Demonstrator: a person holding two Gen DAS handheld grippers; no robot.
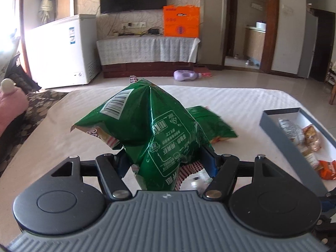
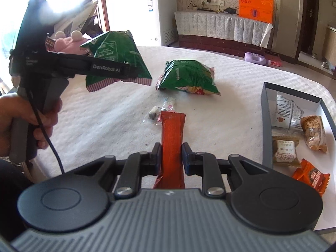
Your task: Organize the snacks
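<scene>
Up above the table [image 2: 126,109], the left gripper [image 1: 166,159] is clamped on a green chip bag [image 1: 151,126], which hangs clear of the white tablecloth; in the right wrist view the same bag [image 2: 117,58] sits in the gripper held by the person's left hand [image 2: 27,121]. Lower down, the right gripper [image 2: 171,157] has its fingers closed on a long red snack stick [image 2: 172,134] that points forward over the table. A second green bag [image 2: 189,77] lies flat on the cloth further ahead, and a small clear wrapper [image 2: 159,113] lies just beside the tip of the red stick. At the right edge stands a grey box [image 2: 266,113] with a white floor, holding several small wrapped snacks [image 2: 310,134]
</scene>
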